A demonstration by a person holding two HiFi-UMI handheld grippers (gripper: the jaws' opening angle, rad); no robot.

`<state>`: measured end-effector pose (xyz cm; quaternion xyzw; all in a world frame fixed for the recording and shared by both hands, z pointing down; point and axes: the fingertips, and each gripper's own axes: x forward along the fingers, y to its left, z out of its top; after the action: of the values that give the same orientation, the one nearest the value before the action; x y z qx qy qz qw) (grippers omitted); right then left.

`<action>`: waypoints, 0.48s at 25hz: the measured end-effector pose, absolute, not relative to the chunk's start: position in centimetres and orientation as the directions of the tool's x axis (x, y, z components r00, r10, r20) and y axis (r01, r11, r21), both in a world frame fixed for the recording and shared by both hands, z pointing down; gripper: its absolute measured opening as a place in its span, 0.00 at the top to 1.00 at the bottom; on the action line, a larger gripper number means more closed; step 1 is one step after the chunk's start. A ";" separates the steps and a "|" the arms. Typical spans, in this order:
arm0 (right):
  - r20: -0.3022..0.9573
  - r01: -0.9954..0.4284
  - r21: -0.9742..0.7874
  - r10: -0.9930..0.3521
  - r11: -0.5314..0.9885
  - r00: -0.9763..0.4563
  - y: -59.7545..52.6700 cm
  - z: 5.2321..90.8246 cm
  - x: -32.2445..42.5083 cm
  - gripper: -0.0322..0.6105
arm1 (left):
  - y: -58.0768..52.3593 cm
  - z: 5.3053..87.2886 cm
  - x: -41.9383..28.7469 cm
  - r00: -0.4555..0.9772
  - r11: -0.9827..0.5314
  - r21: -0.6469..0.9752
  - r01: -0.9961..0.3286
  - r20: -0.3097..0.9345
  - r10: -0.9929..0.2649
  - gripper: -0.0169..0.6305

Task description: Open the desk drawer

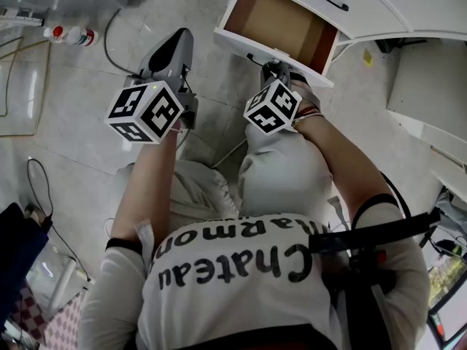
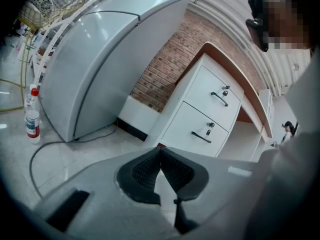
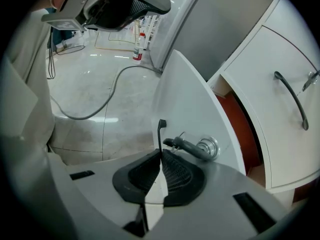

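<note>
Drawer (image 1: 241, 44) stands partly out, dead ahead of the right tongs (image 3: 161, 153), which are clamped tight on its thin black handle (image 3: 160, 131). Left tongs (image 2: 160, 153) are pinched together on nothing, farther off. Any further pull looks to run straight back toward the body.

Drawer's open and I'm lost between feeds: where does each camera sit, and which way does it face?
Head view: on the person's head, facing steeply down at the open drawer; shows shirt, left gripper, right gripper.
Left gripper view: on the left gripper, facing along shut, empty jaws toward the desk; a sleeve at right.
Right gripper view: on the right gripper, facing down along jaws shut on the handle; the left gripper shows top left.
Shared: head and right gripper views both show the drawer and left gripper.
</note>
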<state>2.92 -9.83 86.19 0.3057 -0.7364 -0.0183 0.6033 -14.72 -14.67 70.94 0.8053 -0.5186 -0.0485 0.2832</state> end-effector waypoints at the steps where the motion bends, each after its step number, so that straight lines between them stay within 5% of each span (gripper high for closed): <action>1: 0.877 -0.426 0.395 -0.472 0.814 -0.087 -9.6 86.2 2.9 0.92 | -14.6 71.0 -14.6 0.464 -0.308 0.508 -0.804 0.213 -0.860 0.95; 12: 0.869 -0.419 0.425 -0.491 0.802 -0.060 -8.2 86.7 2.5 0.91 | -14.1 71.2 -15.9 0.483 -0.320 0.520 -0.792 0.212 -0.850 0.95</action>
<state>2.51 -8.25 86.65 0.3129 -0.7273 -0.0297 0.6101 -15.93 -14.12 71.18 0.8109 -0.5061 -0.0499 0.2894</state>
